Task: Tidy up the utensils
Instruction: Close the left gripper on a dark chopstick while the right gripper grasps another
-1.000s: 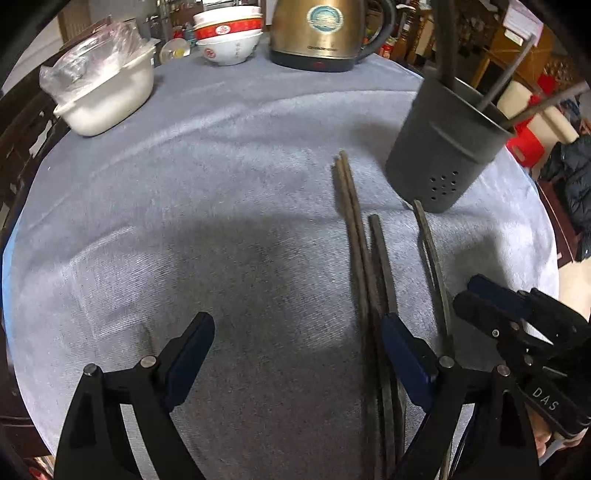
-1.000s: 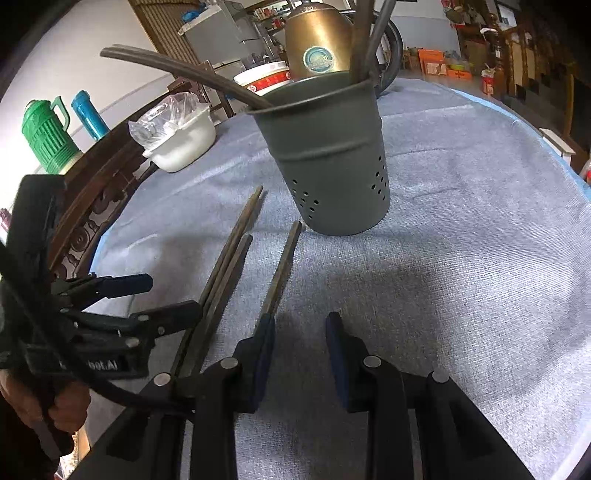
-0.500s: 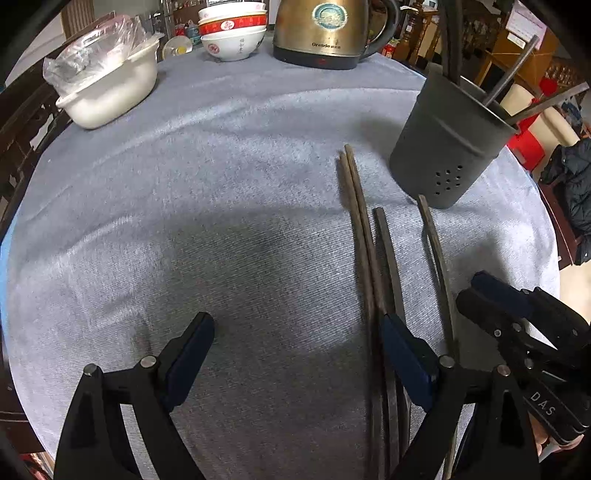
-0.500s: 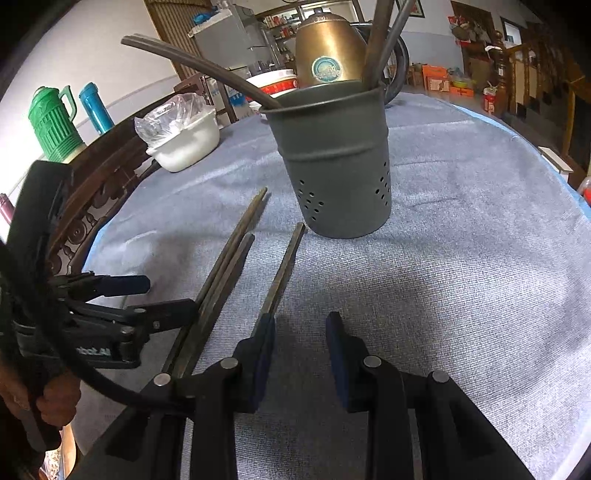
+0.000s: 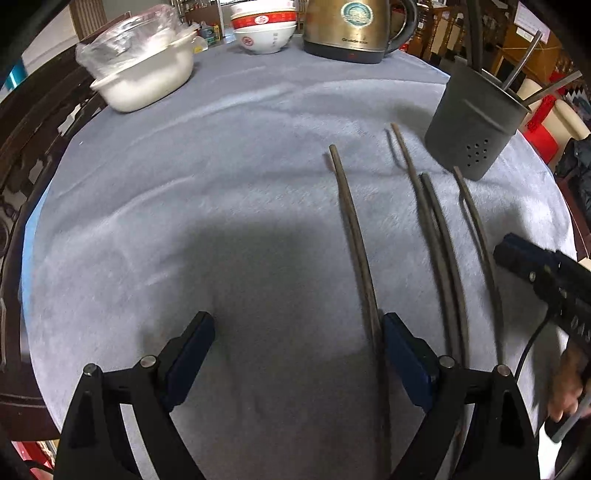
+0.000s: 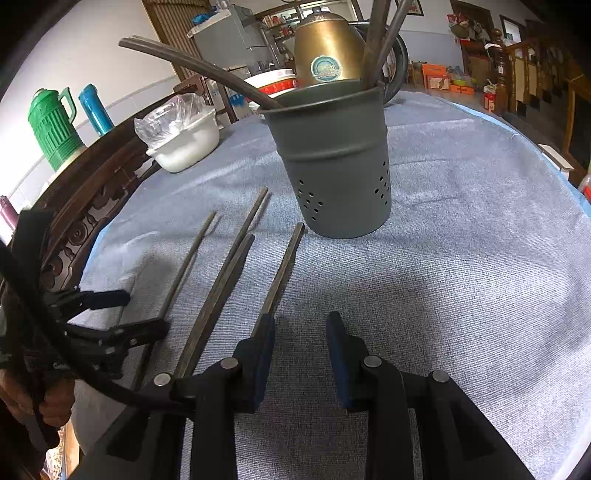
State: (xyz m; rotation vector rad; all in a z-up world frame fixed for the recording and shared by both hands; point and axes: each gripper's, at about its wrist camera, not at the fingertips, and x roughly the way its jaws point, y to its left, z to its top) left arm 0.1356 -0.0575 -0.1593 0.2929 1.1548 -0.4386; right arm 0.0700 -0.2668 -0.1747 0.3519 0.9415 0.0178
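Several dark chopsticks lie on the grey-blue cloth. One chopstick (image 5: 354, 229) (image 6: 188, 266) lies apart on the left, running along the inner side of the right finger (image 5: 402, 347) of my left gripper (image 5: 297, 343), which stands wide open and low over the cloth. A pair (image 5: 432, 229) (image 6: 229, 280) and a single chopstick (image 5: 476, 221) (image 6: 284, 266) lie farther right. The single one passes under the left finger of my right gripper (image 6: 300, 332), whose jaws stand partly apart with only cloth between them. The grey perforated holder (image 5: 472, 122) (image 6: 332, 162) stands upright beyond, with utensils in it.
At the back of the round table stand a white basin with plastic wrap (image 5: 147, 81), stacked red-and-white bowls (image 5: 264, 29) and a gold kettle (image 5: 351, 29). A carved wooden chair (image 6: 85, 221) borders the left edge. Green (image 6: 51, 129) and blue flasks stand behind it.
My left gripper has shifted left, and one chopstick has slid left with it, away from the group. The right gripper has stayed put.
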